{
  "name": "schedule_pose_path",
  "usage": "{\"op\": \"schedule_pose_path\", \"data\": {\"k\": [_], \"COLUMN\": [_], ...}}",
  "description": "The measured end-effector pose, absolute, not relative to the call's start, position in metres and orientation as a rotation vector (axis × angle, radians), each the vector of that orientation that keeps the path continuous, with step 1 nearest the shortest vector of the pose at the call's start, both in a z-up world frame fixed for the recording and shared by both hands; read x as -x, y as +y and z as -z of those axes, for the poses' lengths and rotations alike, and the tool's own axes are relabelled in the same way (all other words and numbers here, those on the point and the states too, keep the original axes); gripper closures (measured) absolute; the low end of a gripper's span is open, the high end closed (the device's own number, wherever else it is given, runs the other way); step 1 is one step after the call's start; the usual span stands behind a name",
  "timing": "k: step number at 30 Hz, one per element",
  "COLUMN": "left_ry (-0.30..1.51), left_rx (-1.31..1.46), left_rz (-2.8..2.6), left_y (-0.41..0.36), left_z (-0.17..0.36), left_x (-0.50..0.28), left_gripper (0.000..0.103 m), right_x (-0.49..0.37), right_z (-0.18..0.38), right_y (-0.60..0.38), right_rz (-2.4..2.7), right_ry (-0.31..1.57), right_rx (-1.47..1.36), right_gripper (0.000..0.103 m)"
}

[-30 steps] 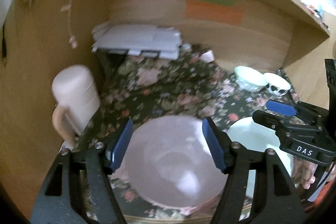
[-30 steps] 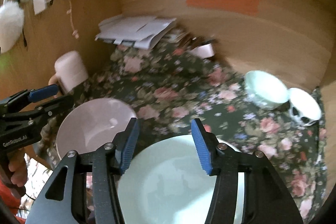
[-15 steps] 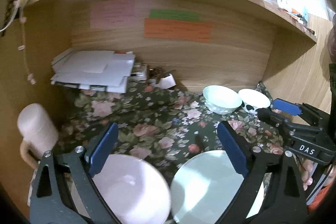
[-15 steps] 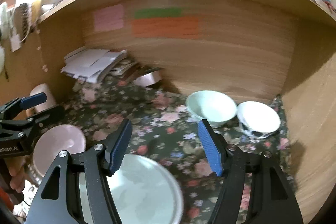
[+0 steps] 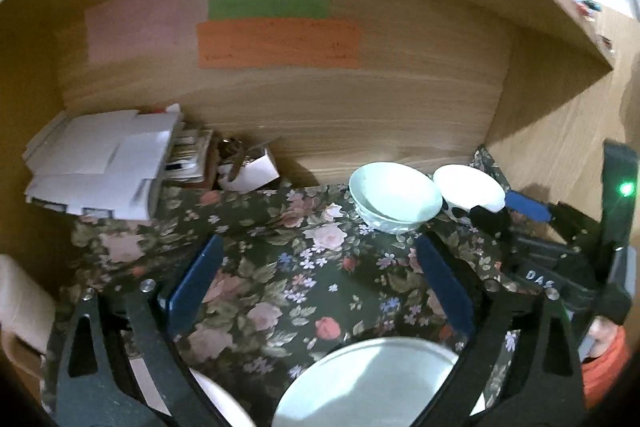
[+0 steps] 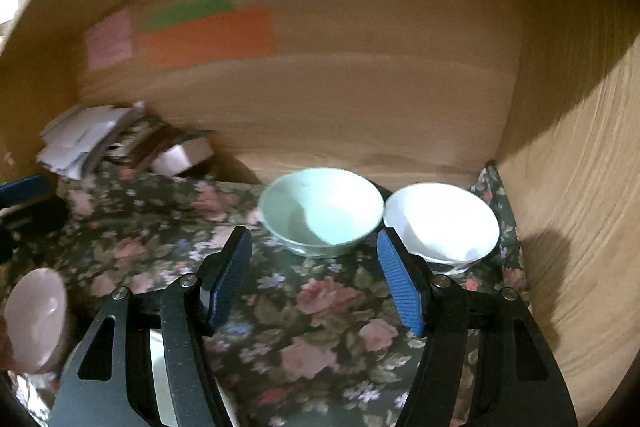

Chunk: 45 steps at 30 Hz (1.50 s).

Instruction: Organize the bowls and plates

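Desk alcove, floral cloth (image 5: 304, 279) over the surface. Nothing looks sorted so far; judged from the layout, the task is at or near its start.

Left gripper (image 5: 316, 287): jaws spread wide, nothing between the blue pads, only cloth visible in the gap. It hangs above the near middle of the cloth. Right gripper (image 6: 316, 279): also wide open and empty, aimed at the far right corner, with the pale green bowl (image 6: 320, 211) just beyond its fingertips. From the left wrist view the right gripper's body sits at the right edge, near the two bowls.

Dish positions:
- Pale green bowl, far right, upright on the cloth.
- White bowl (image 6: 440, 223) with dark markings on its outside, immediately right of the green one; rims look to be touching or very nearly so, cannot tell which.
- Pale green plate (image 5: 368, 383), flat at the near edge, below the left gripper.
- A second, whitish dish (image 5: 208, 403) peeks out at the near left behind the left finger; too hidden to say what it is.
- Pink bowl (image 6: 34, 319), near left in the right wrist view.

Non-task clutter: paper stack (image 5: 100, 167) far left, coloured notes (image 5: 276, 35) on the back wall.

Assessment: bowls are split between far right and near left, no stacks formed. Remaining work appears to be all of it: nesting the bowls and grouping the plate(s). The right gripper seems best placed to take a bowl first.
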<state>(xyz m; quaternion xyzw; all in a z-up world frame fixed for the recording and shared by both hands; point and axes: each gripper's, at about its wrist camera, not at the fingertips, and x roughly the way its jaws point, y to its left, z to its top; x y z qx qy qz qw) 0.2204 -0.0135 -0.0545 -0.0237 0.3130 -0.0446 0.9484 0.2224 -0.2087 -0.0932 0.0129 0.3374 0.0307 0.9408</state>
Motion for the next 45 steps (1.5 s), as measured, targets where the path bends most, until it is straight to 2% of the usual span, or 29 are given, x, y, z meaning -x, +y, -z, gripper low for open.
{"op": "schedule_pose_path", "data": {"k": [3, 7, 10, 13, 19, 25, 34, 45], "left_ry": [0.687, 0.732, 0.775, 0.806, 0.858, 0.898, 0.905, 0.921], "left_rx": [0.022, 0.015, 0.021, 0.035, 0.058, 0.014, 0.025, 0.026], "left_rz": [0.104, 0.106, 0.107, 0.097, 0.106, 0.096, 0.092, 0.097], "left_y": [-0.020, -0.024, -0.026, -0.026, -0.028, -0.032, -0.030, -0.032], "left_z": [0.061, 0.075, 0.090, 0.101, 0.118, 0.133, 0.138, 0.137], "left_x": [-0.248, -0.281, -0.303, -0.320, -0.345, -0.359, -0.366, -0.368], "left_gripper": [0.004, 0.004, 0.004, 0.006, 0.020, 0.031, 0.031, 0.031], "right_x": [-0.239, -0.259, -0.273, -0.286, -0.306, -0.315, -0.328, -0.319], "right_z": [0.105, 0.119, 0.129, 0.139, 0.159, 0.167, 0.176, 0.172], "right_y": [-0.216, -0.226, -0.235, -0.243, -0.249, -0.249, -0.242, -0.228], "right_rz": [-0.045, -0.050, -0.051, -0.052, -0.057, -0.047, -0.045, -0.177], "right_ry": [0.719, 0.767, 0.803, 0.845, 0.919, 0.937, 0.969, 0.964], "right_rx": [-0.032, -0.055, -0.084, -0.118, -0.147, -0.155, -0.135, -0.093], "right_gripper": [0.043, 0.056, 0.059, 0.066, 0.072, 0.072, 0.071, 0.075]}}
